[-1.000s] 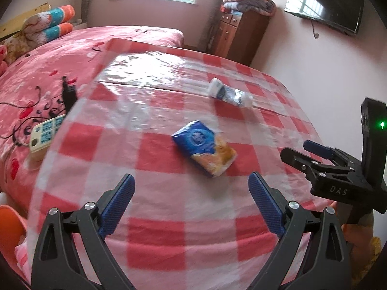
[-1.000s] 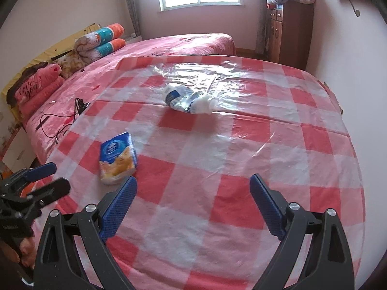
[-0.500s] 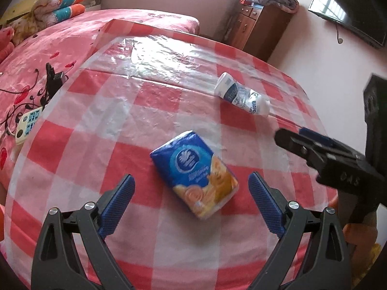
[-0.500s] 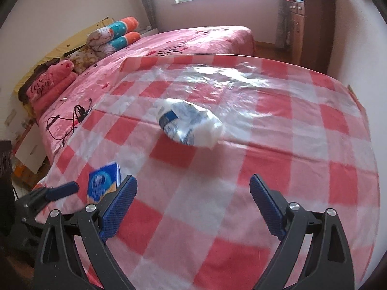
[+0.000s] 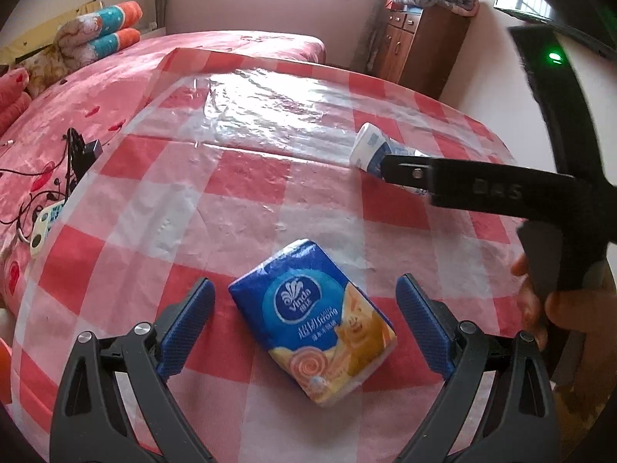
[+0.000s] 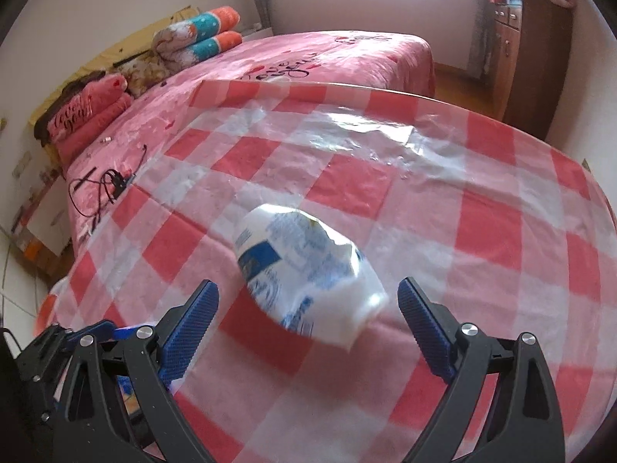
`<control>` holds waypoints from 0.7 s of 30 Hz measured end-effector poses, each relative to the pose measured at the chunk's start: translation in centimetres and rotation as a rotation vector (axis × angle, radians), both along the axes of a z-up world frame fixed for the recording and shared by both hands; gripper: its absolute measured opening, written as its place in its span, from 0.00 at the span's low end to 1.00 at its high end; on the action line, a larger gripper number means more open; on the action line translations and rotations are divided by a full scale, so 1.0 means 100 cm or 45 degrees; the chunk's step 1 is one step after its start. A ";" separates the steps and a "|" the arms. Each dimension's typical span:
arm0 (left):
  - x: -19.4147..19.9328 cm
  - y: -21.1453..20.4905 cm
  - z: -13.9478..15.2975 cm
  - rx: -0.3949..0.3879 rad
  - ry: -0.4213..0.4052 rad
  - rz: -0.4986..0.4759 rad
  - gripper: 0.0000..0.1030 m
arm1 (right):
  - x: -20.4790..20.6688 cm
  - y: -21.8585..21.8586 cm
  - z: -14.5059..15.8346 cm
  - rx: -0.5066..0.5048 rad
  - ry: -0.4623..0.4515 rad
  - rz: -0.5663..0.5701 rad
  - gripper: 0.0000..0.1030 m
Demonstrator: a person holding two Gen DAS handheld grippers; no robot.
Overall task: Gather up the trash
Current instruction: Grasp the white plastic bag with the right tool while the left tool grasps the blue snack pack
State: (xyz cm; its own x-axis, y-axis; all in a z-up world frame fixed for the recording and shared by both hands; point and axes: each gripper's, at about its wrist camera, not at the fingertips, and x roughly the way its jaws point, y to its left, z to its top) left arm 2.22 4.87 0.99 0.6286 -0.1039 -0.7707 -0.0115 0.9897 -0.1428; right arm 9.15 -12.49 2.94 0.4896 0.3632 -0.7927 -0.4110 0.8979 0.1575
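A blue and orange tissue pack [image 5: 314, 318] lies on the red-checked tablecloth [image 5: 246, 177], directly between the blue pads of my open left gripper [image 5: 306, 326]; the pads stand apart from it on both sides. A crumpled white and blue wrapper [image 6: 304, 274] lies further right on the cloth, and my open right gripper [image 6: 308, 322] straddles its near end without touching. In the left wrist view the wrapper [image 5: 370, 148] is partly hidden behind the right gripper's black body [image 5: 482, 191], held by a hand [image 5: 559, 305].
A pink bed [image 6: 308, 61] lies past the table with rolled blankets [image 6: 200, 36], a black cable and charger [image 5: 79, 150] and a remote [image 5: 44, 223]. A wooden cabinet [image 5: 416, 50] stands at the back right. The left gripper [image 6: 77, 343] shows at the lower left of the right wrist view.
Both grippers have moved forward and lower. The tissue pack now sits between the left pads and the wrapper between the right pads. Both stayed open.
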 end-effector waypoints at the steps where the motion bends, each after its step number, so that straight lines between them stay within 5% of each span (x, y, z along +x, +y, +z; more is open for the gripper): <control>1: 0.001 0.001 0.000 -0.004 -0.008 0.003 0.92 | 0.004 0.002 -0.001 -0.015 -0.001 0.004 0.90; 14: -0.001 0.012 0.002 0.001 -0.049 0.051 0.70 | 0.009 0.027 -0.013 -0.139 -0.069 0.087 0.92; 18: -0.002 0.014 0.002 0.006 -0.048 0.040 0.68 | 0.003 0.030 -0.013 -0.188 -0.104 0.069 0.73; 21: -0.006 0.011 0.001 0.035 -0.043 0.015 0.68 | -0.001 0.029 -0.012 -0.189 -0.112 0.064 0.71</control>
